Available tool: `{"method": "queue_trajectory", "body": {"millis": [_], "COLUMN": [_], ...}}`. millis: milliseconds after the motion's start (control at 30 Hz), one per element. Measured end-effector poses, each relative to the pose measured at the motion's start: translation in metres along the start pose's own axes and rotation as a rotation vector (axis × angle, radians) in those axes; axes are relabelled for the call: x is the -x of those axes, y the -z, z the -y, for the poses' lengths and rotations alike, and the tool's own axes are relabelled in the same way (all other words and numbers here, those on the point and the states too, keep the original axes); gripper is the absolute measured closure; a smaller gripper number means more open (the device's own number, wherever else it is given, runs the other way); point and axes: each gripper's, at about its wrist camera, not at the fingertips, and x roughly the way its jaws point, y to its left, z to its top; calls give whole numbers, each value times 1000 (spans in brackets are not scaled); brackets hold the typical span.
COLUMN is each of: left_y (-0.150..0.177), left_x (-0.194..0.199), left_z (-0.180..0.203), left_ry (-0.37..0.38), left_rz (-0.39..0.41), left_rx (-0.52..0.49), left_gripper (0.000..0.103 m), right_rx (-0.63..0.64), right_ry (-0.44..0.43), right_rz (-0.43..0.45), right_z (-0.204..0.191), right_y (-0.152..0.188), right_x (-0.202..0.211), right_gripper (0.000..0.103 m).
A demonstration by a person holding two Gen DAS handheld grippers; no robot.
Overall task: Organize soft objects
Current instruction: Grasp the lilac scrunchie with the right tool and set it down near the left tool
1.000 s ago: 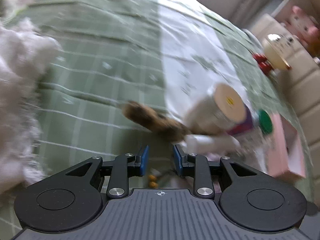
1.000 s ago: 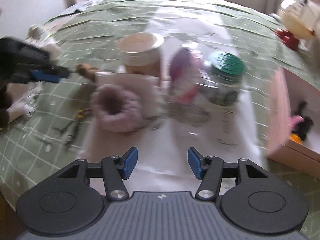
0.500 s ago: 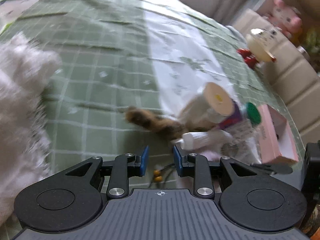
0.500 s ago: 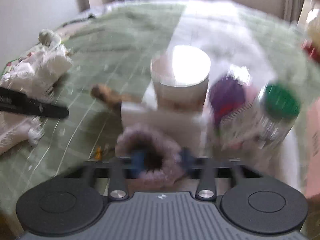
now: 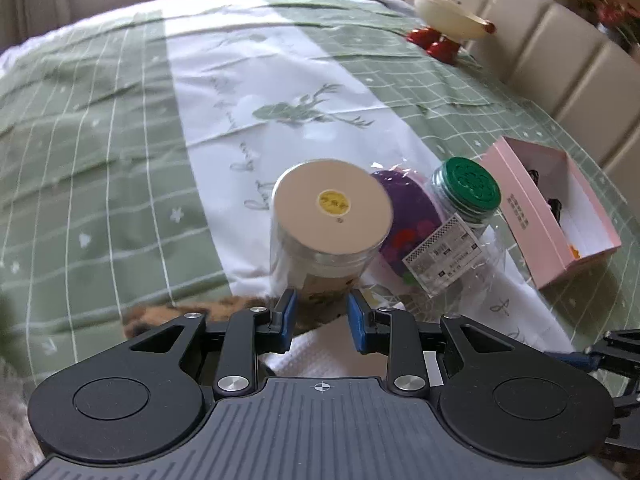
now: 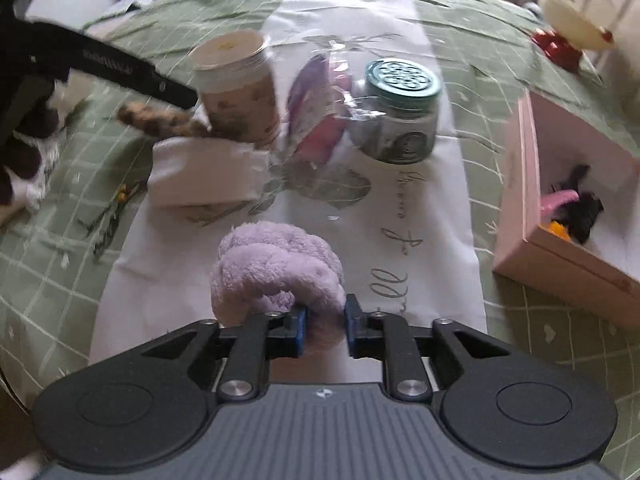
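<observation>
A fluffy lilac scrunchie (image 6: 276, 272) sits between the blue pads of my right gripper (image 6: 325, 326), which press on its near side while the jaws are opening. It hangs over the white strip of the bedspread (image 6: 440, 208). A leopard-print scrunchie (image 5: 160, 314) lies on the green cover just left of my left gripper (image 5: 320, 320). That gripper is open with nothing between its pads, right in front of the beige-lidded jar (image 5: 332, 216). In the right wrist view the leopard scrunchie (image 6: 156, 120) lies under the left gripper's black fingers (image 6: 132, 72).
A green-lidded jar (image 5: 468, 192) and a purple item in plastic wrap (image 5: 408, 212) stand beside the beige-lidded jar. A folded white cloth (image 6: 204, 176) lies near them. An open pink box (image 6: 560, 216) holds hair clips at right. A plush toy (image 5: 452, 12) sits at the back.
My right gripper closed on the lilac scrunchie and drew it away from the white cloth. My left gripper swung right, from the white fluffy pile to the jars.
</observation>
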Motion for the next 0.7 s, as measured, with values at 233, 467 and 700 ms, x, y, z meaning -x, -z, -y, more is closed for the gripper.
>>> {"method": "queue_trajectory", "body": {"millis": [233,467,700], "left_y": [26,44,46], "left_x": [17,1,-11], "left_z": [27,86,98], "left_ry": [188,181,186], "left_rz": [-50,-83,-113], "left_rx": [35,-97,-158], "left_gripper": [73,72,72], "right_rx": [-17,-68,-50], "right_ry": [-36,52,105], "right_rz": [81,23,7], "right_z": [-3,26,41], "right_y": [-7,0,9], "right_x": [14,25,36], "right_gripper": [51,51,51]}}
